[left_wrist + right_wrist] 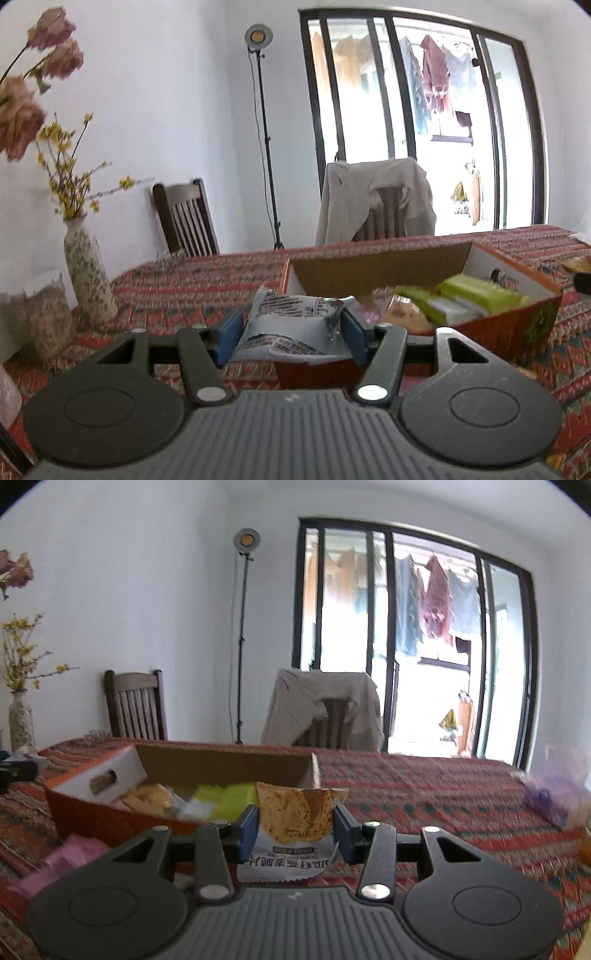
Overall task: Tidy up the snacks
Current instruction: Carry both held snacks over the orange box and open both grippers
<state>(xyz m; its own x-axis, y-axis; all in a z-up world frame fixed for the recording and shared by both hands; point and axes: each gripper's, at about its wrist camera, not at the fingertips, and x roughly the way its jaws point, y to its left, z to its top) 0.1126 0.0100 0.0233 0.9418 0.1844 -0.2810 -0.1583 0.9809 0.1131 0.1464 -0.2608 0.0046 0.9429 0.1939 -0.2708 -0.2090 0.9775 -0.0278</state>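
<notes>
Snack packets in the orange cardboard box on the patterned tablecloth are blurred, their labels unreadable; left gripper clamps a white printed snack packet; right gripper clamps a cracker packet, both raised beside the box.

Surface cloth: red, woven with orange and teal zigzag bands. Cardboard box, right of centre in the left view: orange outside, white and brown inside. Packets in the box: lime green. Packet in left tongs: white with black print. Packet in right tongs: mottled golden-brown above, white with dark lettering below. Tong pads: blue; tong bodies black. Vase, left edge: cream, speckled floral pattern. Blossoms: yellow and dusty pink. Chair: dark brown.
</notes>
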